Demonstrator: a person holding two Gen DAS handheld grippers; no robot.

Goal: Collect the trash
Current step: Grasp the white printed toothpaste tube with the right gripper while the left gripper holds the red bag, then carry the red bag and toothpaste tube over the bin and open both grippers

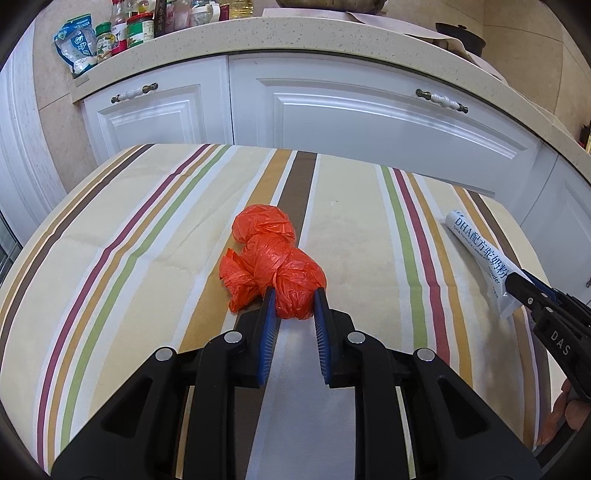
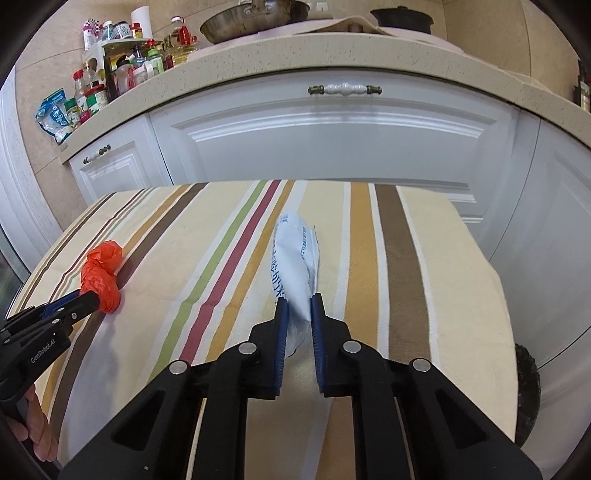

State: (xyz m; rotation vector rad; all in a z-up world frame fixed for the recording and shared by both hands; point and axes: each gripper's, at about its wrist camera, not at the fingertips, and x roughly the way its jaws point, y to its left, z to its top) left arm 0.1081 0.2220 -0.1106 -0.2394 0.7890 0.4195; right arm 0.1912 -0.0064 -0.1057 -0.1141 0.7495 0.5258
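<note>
A crumpled orange plastic bag [image 1: 271, 254] lies on the striped tablecloth [image 1: 147, 236]. My left gripper [image 1: 294, 295] has its blue pads on both sides of the bag's near lobe and grips it. It also shows in the right wrist view [image 2: 103, 273] at the left, with the left gripper [image 2: 90, 297] on it. A white powder sachet with blue print [image 2: 295, 266] is pinched at its near end by my right gripper [image 2: 296, 301]. The sachet [image 1: 480, 254] and the right gripper [image 1: 517, 284] show at the right edge of the left wrist view.
White kitchen cabinets [image 1: 332, 118] with handles stand just beyond the table's far edge. A speckled counter [image 1: 295, 33] above carries bottles and jars [image 1: 122, 29], a pan [image 2: 255, 16] and a dark pot [image 2: 402, 16]. A dark round object [image 2: 528, 391] sits low at the right.
</note>
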